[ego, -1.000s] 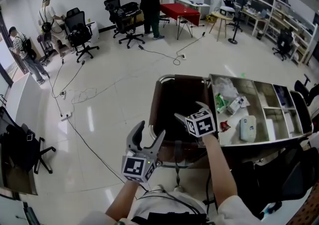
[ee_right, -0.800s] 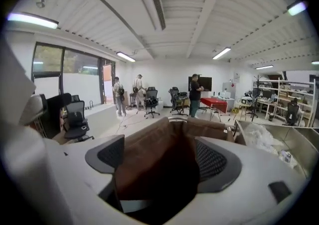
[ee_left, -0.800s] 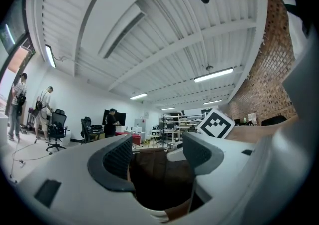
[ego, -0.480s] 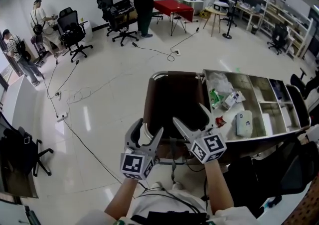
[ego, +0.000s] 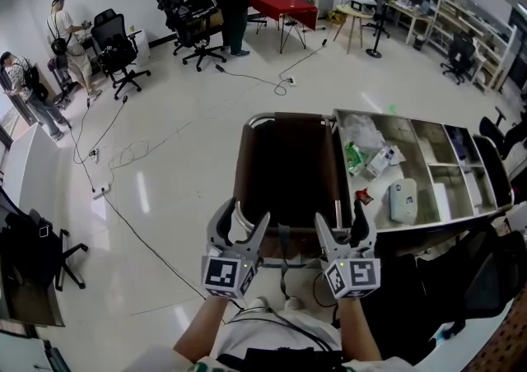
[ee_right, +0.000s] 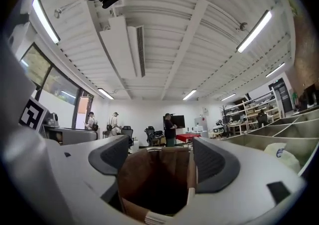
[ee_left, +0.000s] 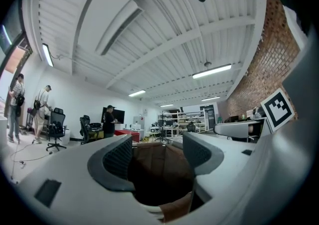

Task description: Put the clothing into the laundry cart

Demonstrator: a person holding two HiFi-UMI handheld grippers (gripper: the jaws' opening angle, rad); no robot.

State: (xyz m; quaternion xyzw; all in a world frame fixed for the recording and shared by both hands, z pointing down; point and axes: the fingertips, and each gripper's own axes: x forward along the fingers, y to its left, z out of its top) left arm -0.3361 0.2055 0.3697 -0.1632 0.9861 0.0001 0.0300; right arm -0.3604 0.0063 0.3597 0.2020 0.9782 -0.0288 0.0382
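Observation:
The laundry cart (ego: 247,166) is a metal frame with a deep brown bag, standing straight in front of me. The bag's inside is dark and no clothing can be made out in it. My left gripper (ego: 244,224) hovers at the cart's near rim, open and empty. My right gripper (ego: 340,227) is level with it at the near right corner; its jaws are closing with nothing between them. Both gripper views look along the jaws into the brown bag (ee_left: 160,162) (ee_right: 152,171), with the left gripper (ee_left: 157,155) and right gripper (ee_right: 160,158) holding nothing.
A grey compartment tray (ego: 449,166) adjoins the cart's right side, holding packets and a white pouch (ego: 403,200). Cables (ego: 132,152) trail over the glossy floor to the left. Office chairs (ego: 111,48), a red table (ego: 284,10), shelves and several people stand far off.
My right gripper has pulled back from over the bag to the cart's near edge, beside the left one, with its jaws a little narrower. The left gripper has barely moved.

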